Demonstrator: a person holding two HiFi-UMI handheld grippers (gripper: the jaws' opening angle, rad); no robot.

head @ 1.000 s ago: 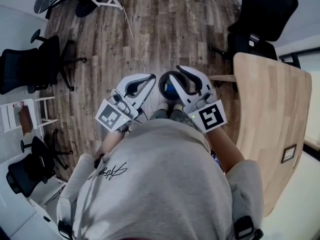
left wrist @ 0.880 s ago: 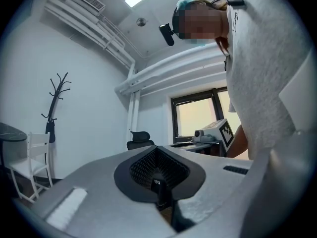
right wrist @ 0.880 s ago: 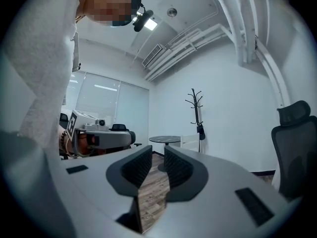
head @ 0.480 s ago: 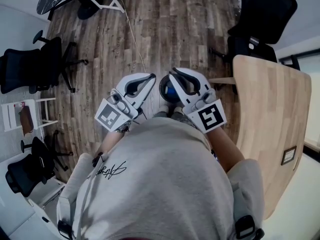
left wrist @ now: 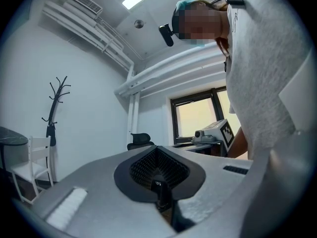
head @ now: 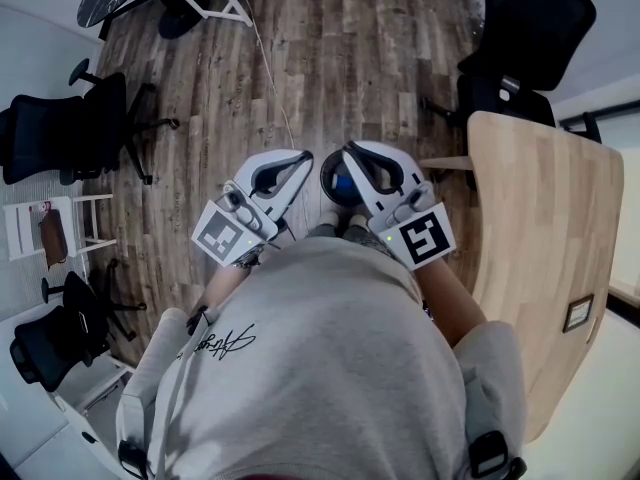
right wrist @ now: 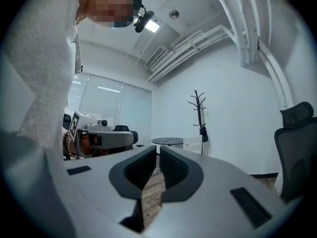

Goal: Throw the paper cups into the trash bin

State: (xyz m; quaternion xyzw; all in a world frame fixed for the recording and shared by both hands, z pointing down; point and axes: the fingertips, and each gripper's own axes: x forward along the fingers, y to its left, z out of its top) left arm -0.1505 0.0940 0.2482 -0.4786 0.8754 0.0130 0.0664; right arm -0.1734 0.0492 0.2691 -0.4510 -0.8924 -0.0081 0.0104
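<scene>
White left claw [head: 303, 158] pressed together, right claw [head: 347, 152] just closing together, empty; sweatshirt script [head: 225, 343] illegible.

The trash bin [head: 323, 178] is round and dark-rimmed, and I see it from almost straight above. It stands upright on the wood-plank floor [head: 330, 58], just ahead of my shoes [head: 327, 216], with the pale wooden table [head: 540, 248] off to its right. Its mouth is uncovered and something blue [head: 343, 182] shows inside, though I cannot tell what it is. Only the left arc of the rim and part of the inside show from my head view.
</scene>
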